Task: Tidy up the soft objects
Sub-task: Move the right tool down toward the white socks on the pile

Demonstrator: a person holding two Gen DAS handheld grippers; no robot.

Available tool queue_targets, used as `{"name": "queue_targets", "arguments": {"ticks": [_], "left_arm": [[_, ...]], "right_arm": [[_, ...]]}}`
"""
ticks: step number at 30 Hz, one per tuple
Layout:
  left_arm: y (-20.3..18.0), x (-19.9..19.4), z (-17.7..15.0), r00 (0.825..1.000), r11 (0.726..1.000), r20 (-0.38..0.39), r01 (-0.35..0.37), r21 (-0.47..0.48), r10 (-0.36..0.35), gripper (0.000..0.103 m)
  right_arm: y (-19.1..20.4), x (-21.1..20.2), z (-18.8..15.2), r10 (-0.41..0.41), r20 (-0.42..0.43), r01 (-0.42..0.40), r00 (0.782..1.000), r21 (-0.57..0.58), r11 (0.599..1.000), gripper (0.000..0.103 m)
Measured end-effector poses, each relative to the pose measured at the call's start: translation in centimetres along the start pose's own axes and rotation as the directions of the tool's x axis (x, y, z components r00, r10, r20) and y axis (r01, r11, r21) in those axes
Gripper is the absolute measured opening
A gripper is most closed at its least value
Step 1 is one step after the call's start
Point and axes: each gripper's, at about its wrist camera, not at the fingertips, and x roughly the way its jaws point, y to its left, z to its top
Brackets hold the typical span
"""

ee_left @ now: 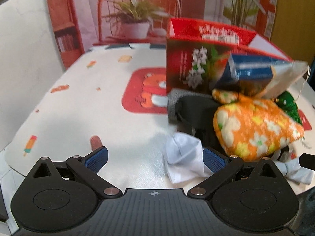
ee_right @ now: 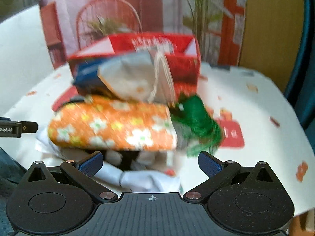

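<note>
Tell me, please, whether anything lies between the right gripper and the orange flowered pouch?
Nothing solid blocks it. The right gripper is open, and the orange flowered pouch sits just ahead of its fingertips. Only crumpled white cloth lies low between the fingers, under the pouch's near edge.

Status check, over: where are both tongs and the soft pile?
Left tongs open, empty, beside white cloth. Right tongs open, empty, facing orange floral pouch. Pile untouched, heaped before red box; blue carton rests on top.
</note>
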Motion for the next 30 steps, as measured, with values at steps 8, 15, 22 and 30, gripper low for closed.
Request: {"name": "queue_targets", "arguments": {"ticks": [8,15,22,30], "left_arm": [[1.3,2.9,-0.8,0.994,0.995,-0.101,0.029,-0.091,-0.038,0.103],[1.4,4.2,-1.0,0.988,0.994,-0.144,0.039,-0.1,-0.053,0.103],[1.4,4.8,-1.2,0.985,0.995,-0.167,0.035,-0.099,-0.051,0.103],[0.9,5.3,-1.3,0.984,0.998,-0.178,0.013,-0.058,-0.023,0.103]], "right_arm": [[-1.4,3.0,-1.0,-0.021,-0.122,0.03,0.992,0.077,0.997,0.103],[-0.8,4.5,-1.3,-0.035,-0.147,0.04,0.988,0.031,0.999,0.103],[-1.3,5.0,-1.5,-0.005,-0.154,0.015,0.988,0.067,0.998,0.103],[-1.2,5.2,-1.5,-0.006,-0.146,0.015,0.989,0.062,0.998,0.103]]}}
